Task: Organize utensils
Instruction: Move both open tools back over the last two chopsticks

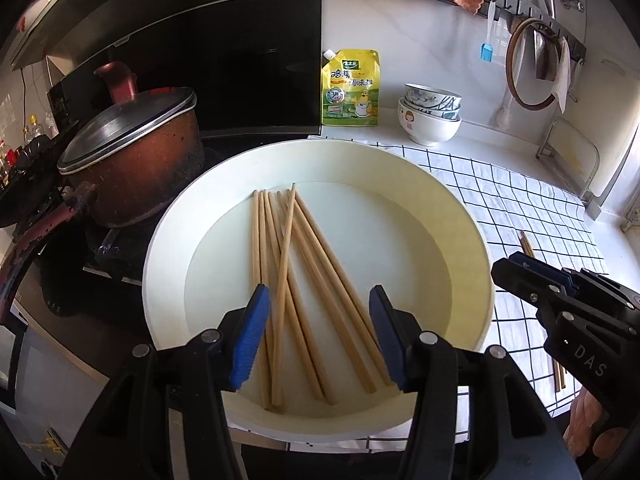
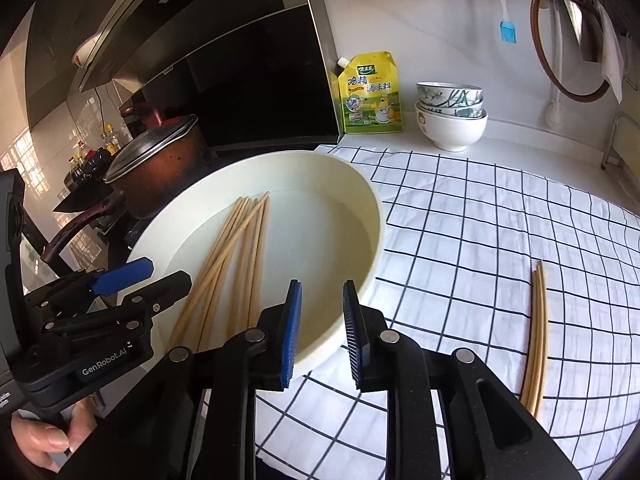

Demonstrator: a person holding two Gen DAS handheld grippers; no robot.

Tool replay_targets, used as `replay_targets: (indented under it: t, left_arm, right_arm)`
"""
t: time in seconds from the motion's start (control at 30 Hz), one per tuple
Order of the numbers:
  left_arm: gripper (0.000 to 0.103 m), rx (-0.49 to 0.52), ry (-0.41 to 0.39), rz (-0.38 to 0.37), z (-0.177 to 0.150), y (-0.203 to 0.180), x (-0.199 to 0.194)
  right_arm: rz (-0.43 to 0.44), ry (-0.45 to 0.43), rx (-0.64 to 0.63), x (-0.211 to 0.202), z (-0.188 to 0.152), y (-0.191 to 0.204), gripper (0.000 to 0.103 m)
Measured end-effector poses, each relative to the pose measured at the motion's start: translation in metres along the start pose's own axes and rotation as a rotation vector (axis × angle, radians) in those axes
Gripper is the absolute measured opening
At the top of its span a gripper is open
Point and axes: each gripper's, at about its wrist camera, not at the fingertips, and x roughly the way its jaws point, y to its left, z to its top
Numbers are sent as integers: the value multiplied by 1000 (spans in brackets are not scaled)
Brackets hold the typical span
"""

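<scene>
Left gripper [image 1: 316,332] hangs over the near rim of the basin [image 1: 460,216], jaws spread wide with nothing between the pads, straddling the near ends of the chopsticks [image 1: 288,264] lying on the basin floor. Right gripper [image 2: 320,328] sits just right of it over the same near rim, jaws apart and empty too, though less widely.

Eight chopsticks, as far as I can count, lie in the basin, fanned from a tight bunch at the far end to a spread at the near end, with one crossing over the others. A pair [image 2: 536,332], possibly three sticks, lies on the checked cloth [image 2: 480,220] well to the right of the basin, side by side and touching.

Behind the basin stand a yellow pouch [image 1: 351,88] and three stacked bowls [image 1: 430,116]; to its left is a lidded pot [image 1: 132,156].

Risks, as I judge them: the crossed stick may ride up and flick out when the jaws close, since it rests on its neighbours. Closing on the fanned ends could catch several sticks unevenly, so one slips. The thin round sticks may roll between the pads. The two grippers are near each other at the rim and could knock together.
</scene>
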Motion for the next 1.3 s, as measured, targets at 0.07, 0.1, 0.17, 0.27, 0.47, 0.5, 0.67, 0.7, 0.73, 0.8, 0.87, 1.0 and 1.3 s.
replay_targets:
  t: [0.07,0.1,0.17,0.27,0.47,0.5,0.67,0.7,0.73,0.8,0.87,1.0,1.3]
  left_arm:
    - [51,16,-2,-2,-1,-10,-4]
    - [51,23,-5,-5,-1,-15,-6]
    - [52,32,-7,-16,-1,-25,-9]
    - [54,48,-17,-38,0,-42,-14]
    - [54,66,-25,-99,2,-83,-19]
    - [54,69,-27,-106,2,-90,-19]
    - [55,77,-22,-151,0,-126,-16]
    - [55,78,-17,-162,-1,-133,-15]
    - [55,81,-12,-171,-3,-140,-13]
    - [55,95,-4,-182,-8,-154,-10]
    - [55,109,4,-188,-13,-166,-8]
    - [57,131,29,-192,-24,-183,1]
    - [59,113,102,-186,-46,-191,31]
  right_arm:
    - [-19,-6,2,-8,-4,-9,25]
    - [-27,-9,7,-12,-6,-15,27]
    - [-44,-11,14,-19,-10,-25,28]
    - [-69,-17,33,-30,-18,-43,29]
    - [-113,-20,69,-48,-39,-81,32]
    - [-122,-16,77,-50,-43,-88,32]
    - [-162,-12,122,-62,-59,-121,32]
    - [-170,-12,128,-65,-62,-125,32]
    - [-175,-11,133,-67,-64,-130,32]
    - [-188,-15,142,-72,-69,-139,32]
    - [-201,-18,147,-76,-74,-147,33]
    - [-218,-11,157,-76,-84,-159,35]
    - [-212,37,157,-55,-101,-163,35]
